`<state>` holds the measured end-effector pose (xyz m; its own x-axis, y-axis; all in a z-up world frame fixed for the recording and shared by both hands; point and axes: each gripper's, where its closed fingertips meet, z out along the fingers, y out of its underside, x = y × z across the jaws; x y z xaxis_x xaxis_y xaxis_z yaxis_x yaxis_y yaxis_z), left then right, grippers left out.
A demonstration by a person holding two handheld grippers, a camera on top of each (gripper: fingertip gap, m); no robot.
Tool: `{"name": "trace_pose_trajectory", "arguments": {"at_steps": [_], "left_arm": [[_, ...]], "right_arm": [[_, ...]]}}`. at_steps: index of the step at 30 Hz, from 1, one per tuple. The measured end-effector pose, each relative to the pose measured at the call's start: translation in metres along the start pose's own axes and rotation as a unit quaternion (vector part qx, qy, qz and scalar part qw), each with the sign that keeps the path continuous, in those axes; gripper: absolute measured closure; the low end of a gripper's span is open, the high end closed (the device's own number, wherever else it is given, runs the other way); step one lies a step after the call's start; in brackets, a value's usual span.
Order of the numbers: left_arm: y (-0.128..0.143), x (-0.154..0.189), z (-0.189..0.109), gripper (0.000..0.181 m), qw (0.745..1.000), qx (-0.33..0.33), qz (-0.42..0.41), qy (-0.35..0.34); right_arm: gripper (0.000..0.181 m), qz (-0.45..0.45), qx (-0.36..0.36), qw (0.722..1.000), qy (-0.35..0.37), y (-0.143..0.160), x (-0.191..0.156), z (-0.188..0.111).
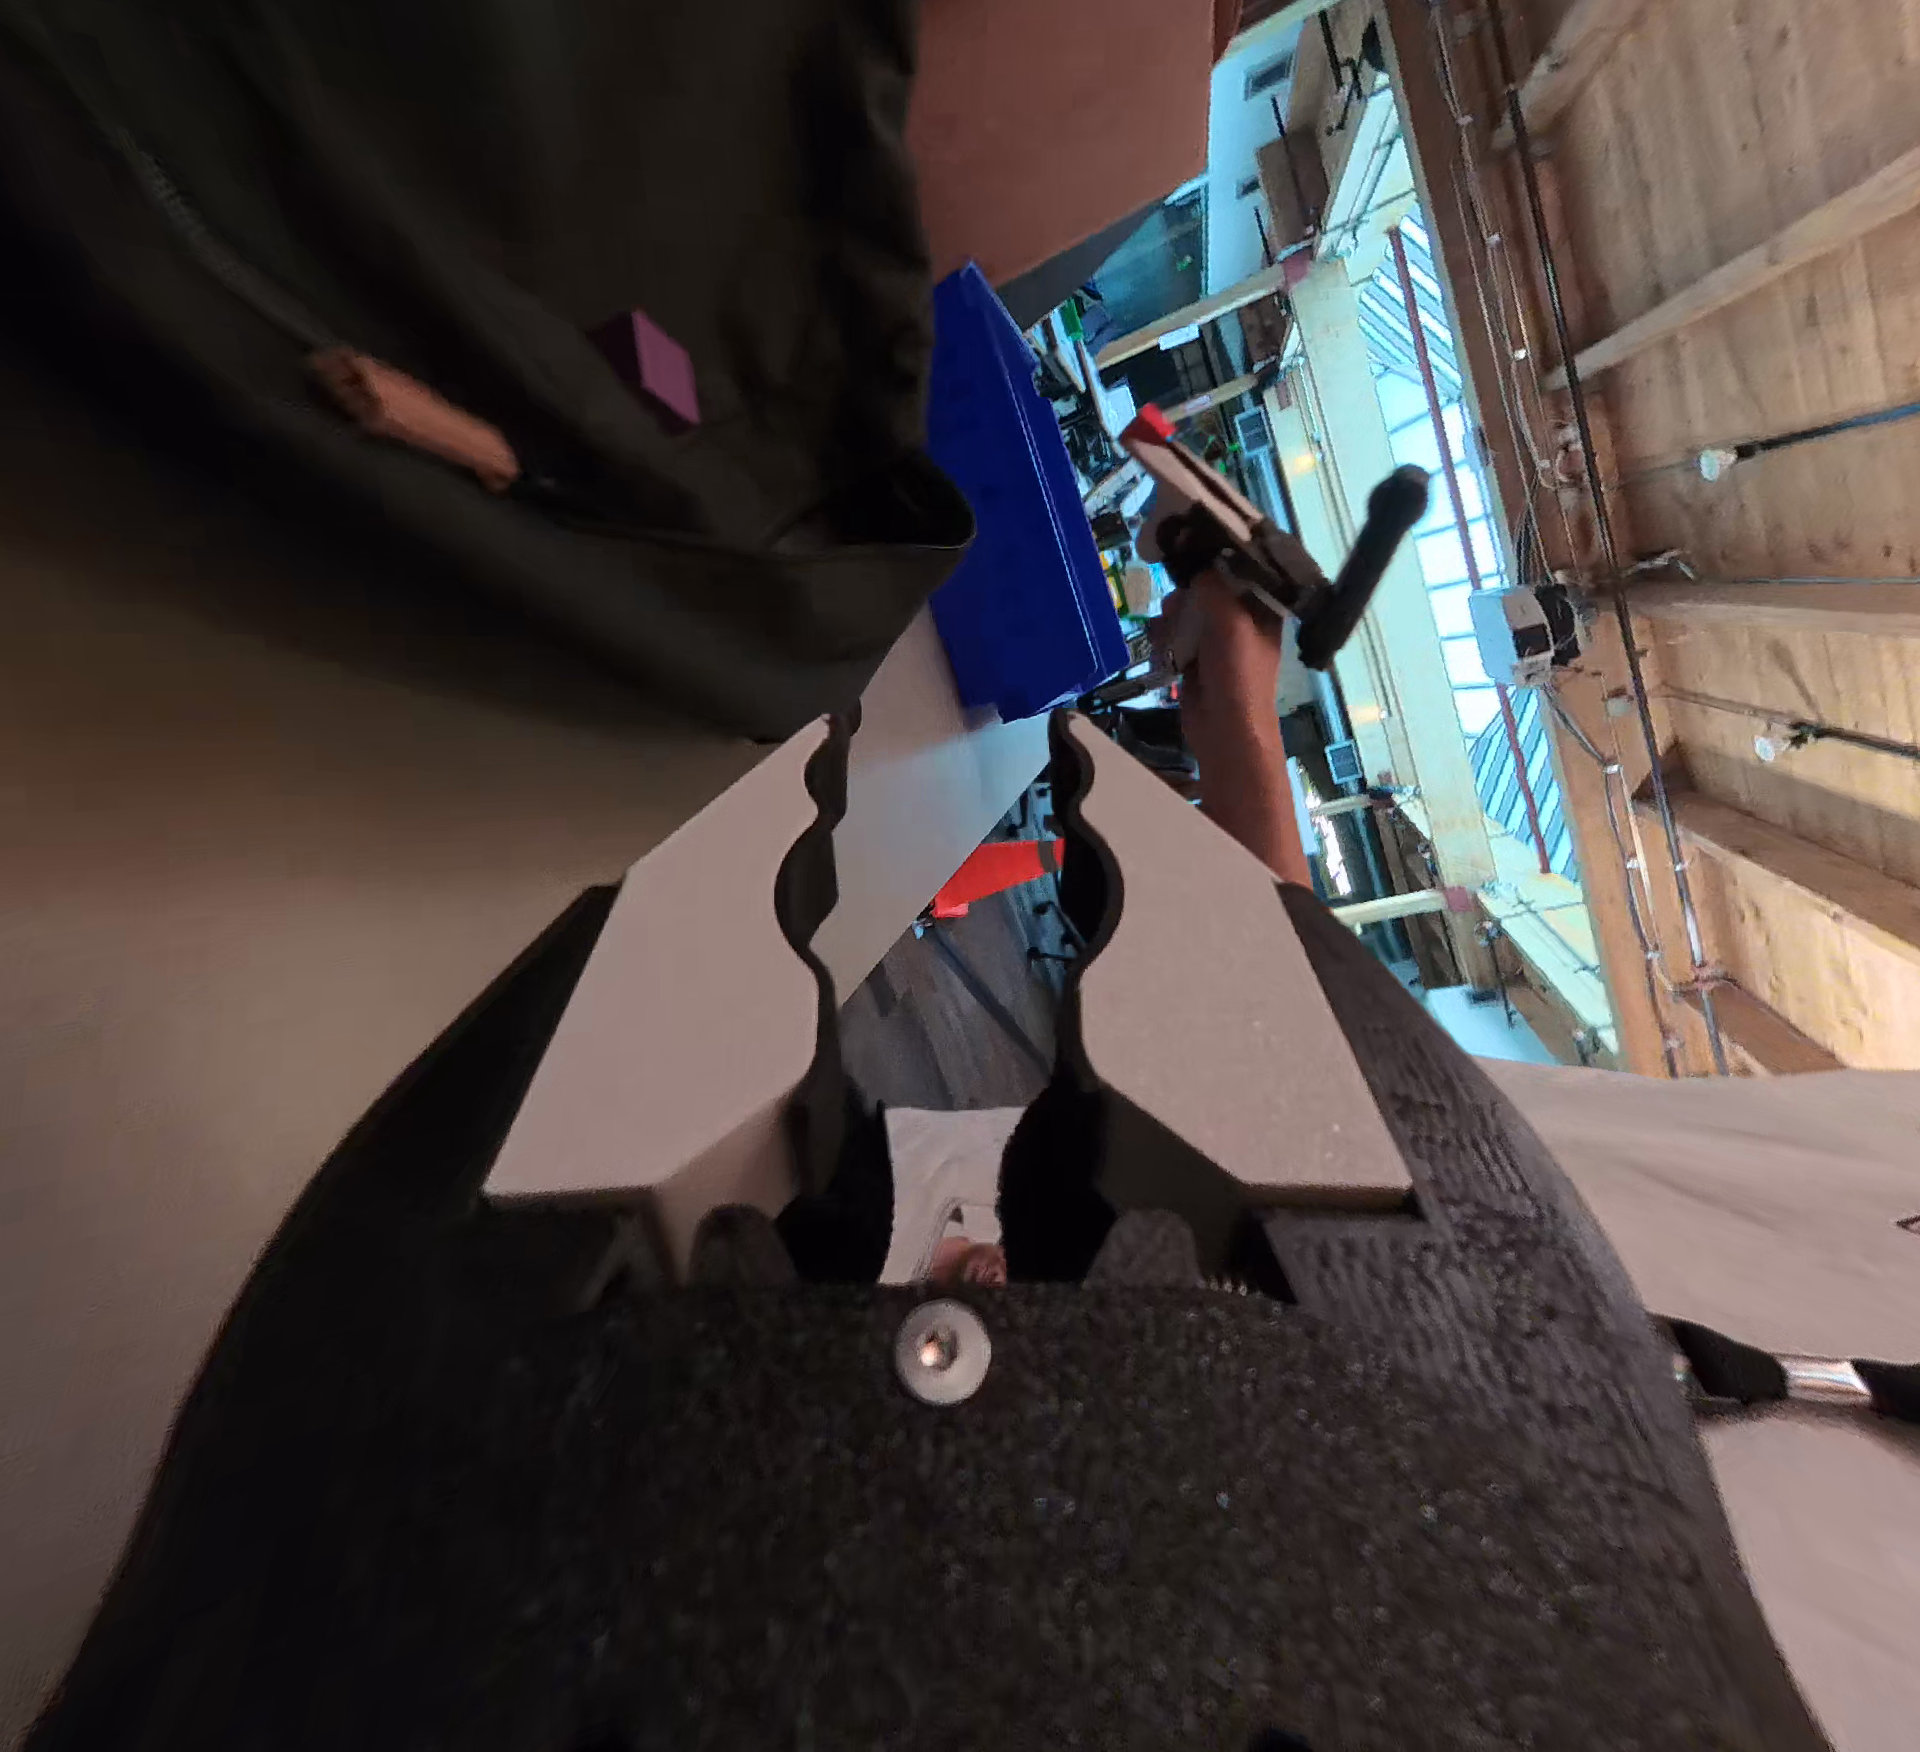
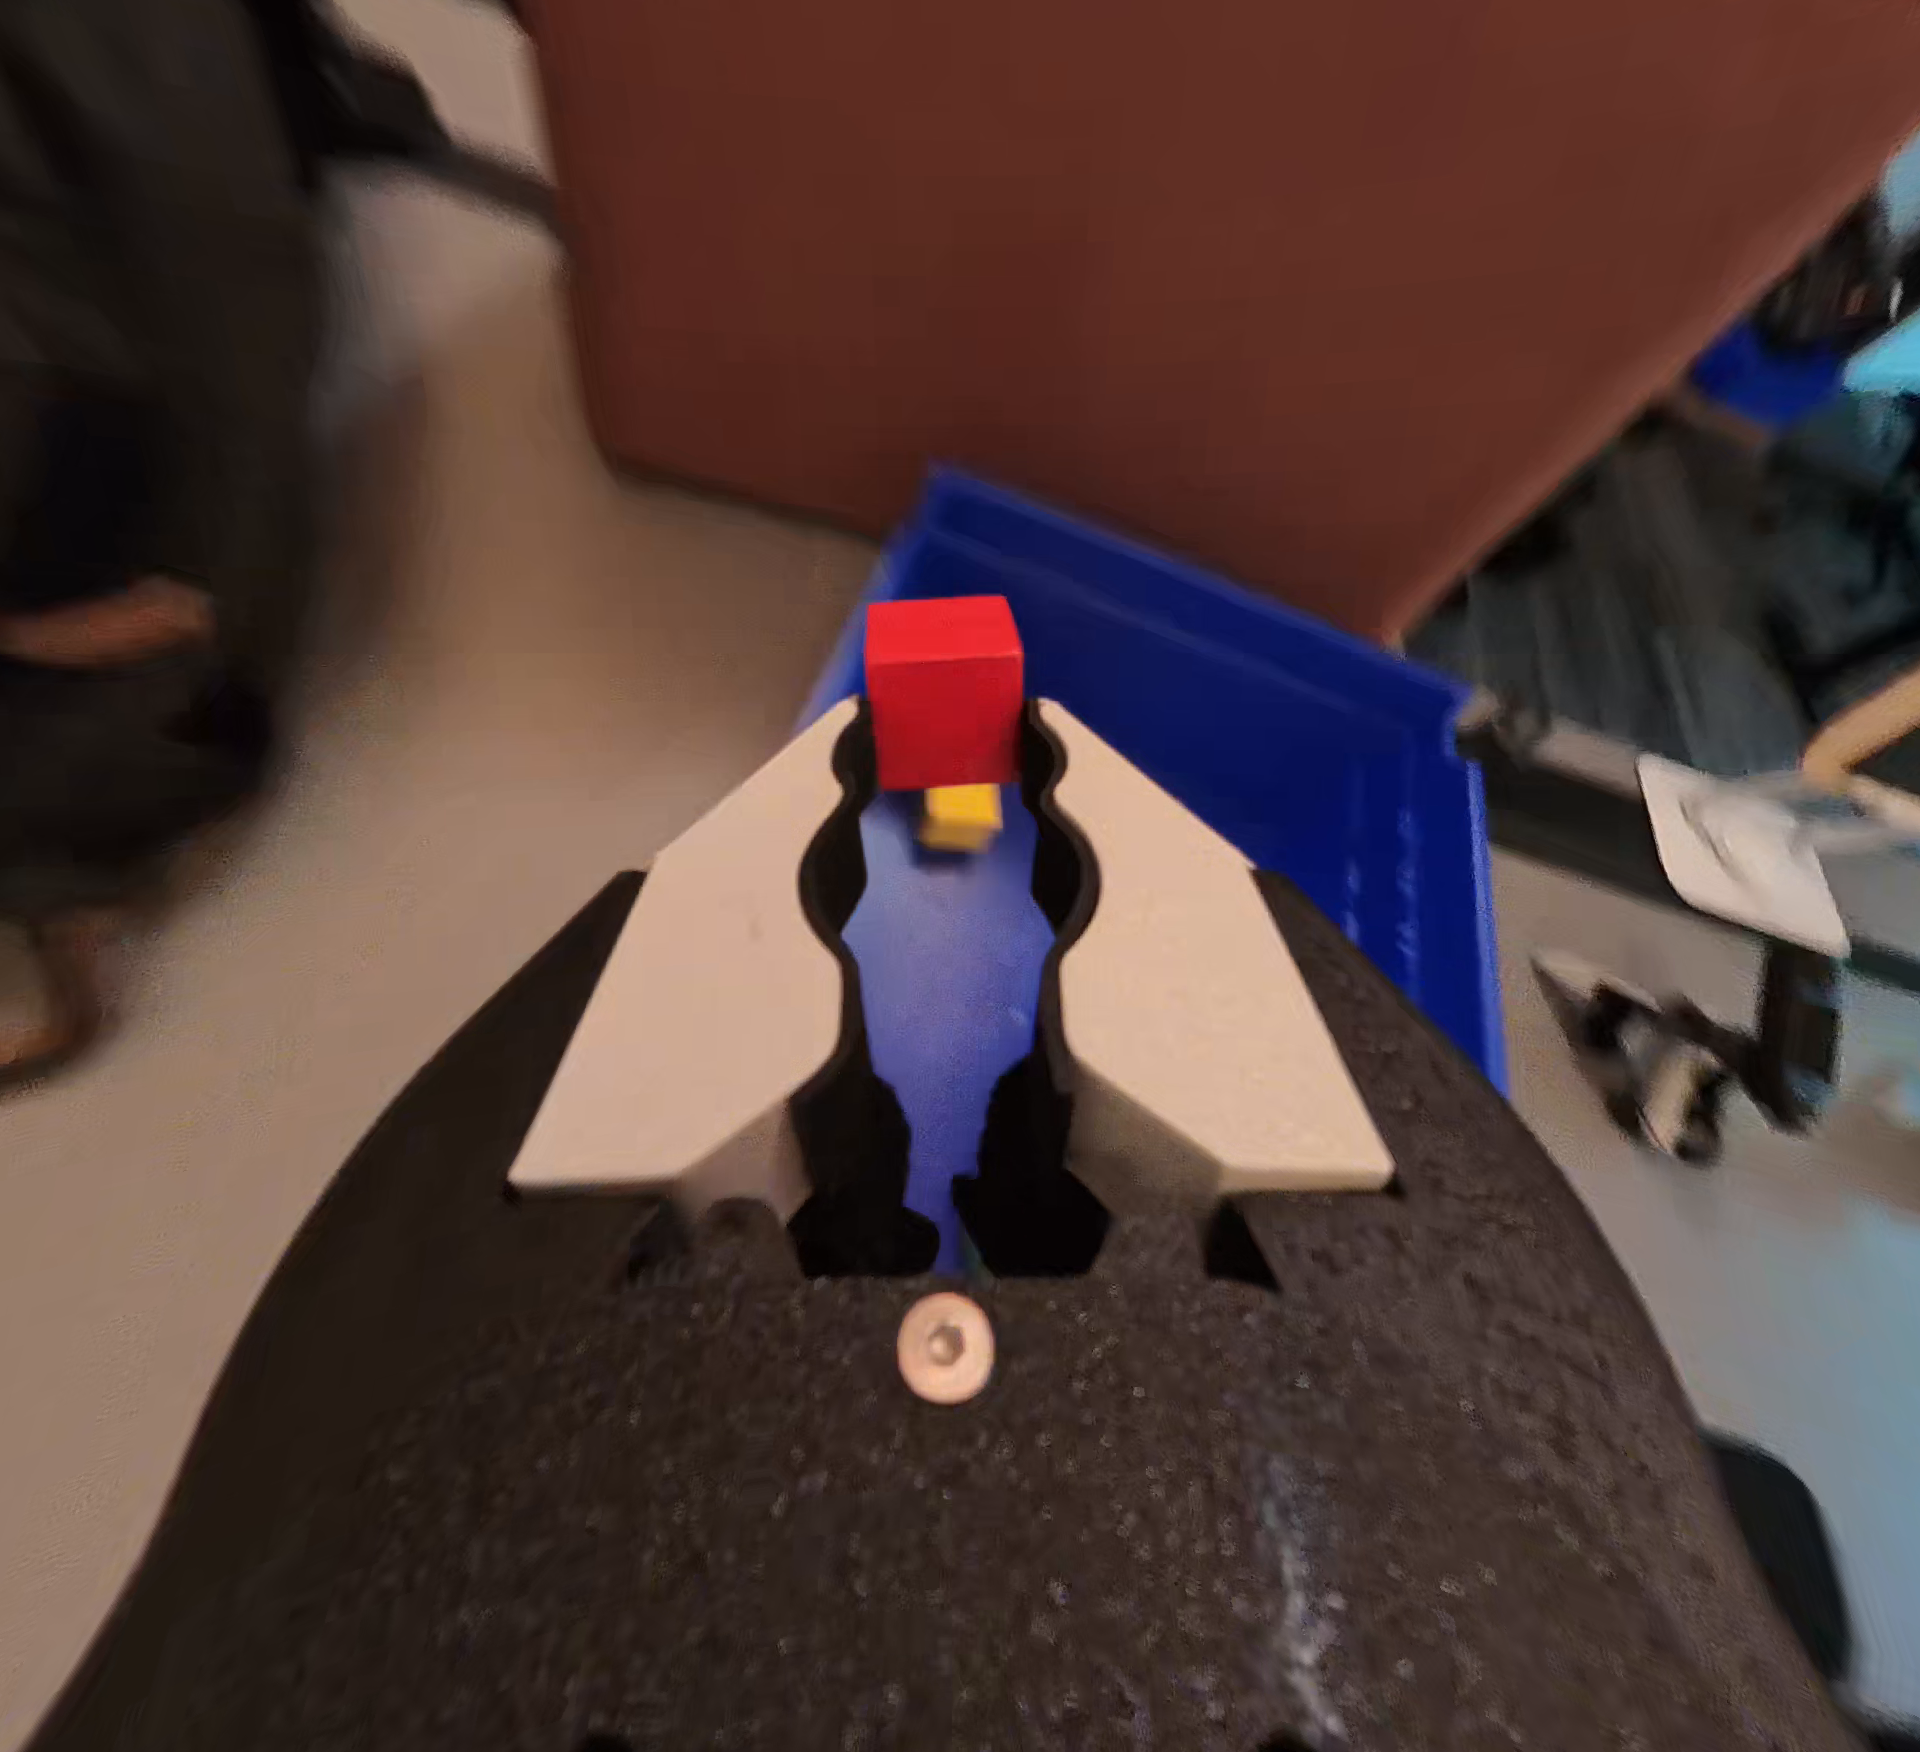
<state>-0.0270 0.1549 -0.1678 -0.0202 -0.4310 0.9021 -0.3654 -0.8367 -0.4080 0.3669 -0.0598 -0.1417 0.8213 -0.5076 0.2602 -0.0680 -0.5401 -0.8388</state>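
Observation:
My right gripper (image 2: pixel 945 720) is shut on a red cube (image 2: pixel 940 663), gripped at the fingertips and held above a blue bin (image 2: pixel 1247 653). A yellow cube (image 2: pixel 961 814) lies on the bin floor just below the red one. My left gripper (image 1: pixel 948 731) is open and empty, tilted sideways near the table edge (image 1: pixel 935 767). In the left wrist view the blue bin (image 1: pixel 1018 507) stands just ahead, and the right gripper (image 1: pixel 1162 450) with the red cube (image 1: pixel 1148 424) is beyond it.
A dark cloth (image 1: pixel 468 144) lies beside the bin, with a purple block (image 1: pixel 660 362) and a tan wooden block (image 1: pixel 416 414) on it. A brown panel (image 2: pixel 1143 196) stands behind the bin. A wheeled chair base (image 2: pixel 1683 1058) is at right.

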Motion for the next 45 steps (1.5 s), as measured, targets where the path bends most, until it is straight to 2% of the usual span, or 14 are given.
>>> {"name": "trace_pose_trajectory", "arguments": {"at_steps": [6, 9, 12, 17, 19, 21, 24, 27, 31, 33, 36, 38, 40, 45], "left_arm": [[-0.007, -0.006, -0.009, 0.142, 0.999, 0.028, -0.040, 0.003], [-0.012, 0.002, -0.010, 0.142, 0.999, 0.034, -0.027, 0.003], [-0.015, 0.007, -0.011, 0.142, 0.999, 0.036, -0.012, -0.002], [-0.014, 0.001, -0.014, 0.142, 0.999, 0.040, 0.003, -0.030], [-0.011, -0.007, -0.014, 0.141, 0.997, 0.033, 0.021, -0.059], [-0.007, -0.012, -0.013, 0.141, 0.996, 0.019, 0.039, -0.079], [-0.001, -0.012, -0.009, 0.141, 0.995, -0.003, 0.054, -0.088], [0.002, -0.011, -0.006, 0.142, 0.993, -0.018, 0.068, -0.094], [-0.002, -0.017, -0.004, 0.142, 0.987, -0.026, 0.099, -0.127], [-0.002, -0.018, -0.003, 0.142, 0.983, -0.035, 0.116, -0.141], [-0.004, -0.022, -0.005, 0.142, 0.973, -0.045, 0.150, -0.170], [-0.005, -0.025, -0.008, 0.142, 0.964, -0.057, 0.175, -0.192], [-0.003, -0.029, -0.014, 0.142, 0.954, -0.073, 0.195, -0.217], [0.004, -0.035, -0.036, 0.142, 0.945, -0.087, 0.202, -0.242]], "right_arm": [[0.154, -0.017, -0.254, 0.966, -0.052, 0.098, 0.043, 0.095], [0.154, -0.045, -0.305, 0.947, -0.086, 0.116, 0.043, 0.119], [0.154, -0.052, -0.314, 0.936, -0.152, 0.115, 0.021, 0.131], [0.154, -0.042, -0.287, 0.941, -0.173, 0.104, 0.007, 0.143], [0.143, -0.021, -0.284, 0.944, -0.165, 0.106, 0.008, 0.145], [0.123, -0.014, -0.264, 0.954, -0.143, 0.105, 0.016, 0.144], [0.119, 0.007, -0.222, 0.968, -0.117, 0.093, 0.030, 0.125], [0.120, 0.049, -0.152, 0.982, -0.100, 0.056, 0.030, 0.082], [0.120, 0.076, -0.009, 0.983, -0.166, -0.021, -0.047, 0.012], [0.116, 0.057, 0.005, 0.975, -0.214, -0.038, -0.107, -0.010], [0.114, 0.018, -0.009, 0.949, -0.314, -0.047, -0.208, -0.020], [0.114, -0.015, -0.023, 0.927, -0.375, -0.049, -0.267, -0.013], [0.109, -0.065, -0.052, 0.914, -0.397, -0.047, -0.307, 0.005], [0.125, -0.186, -0.119, 0.892, -0.394, -0.033, -0.355, 0.062]]}}
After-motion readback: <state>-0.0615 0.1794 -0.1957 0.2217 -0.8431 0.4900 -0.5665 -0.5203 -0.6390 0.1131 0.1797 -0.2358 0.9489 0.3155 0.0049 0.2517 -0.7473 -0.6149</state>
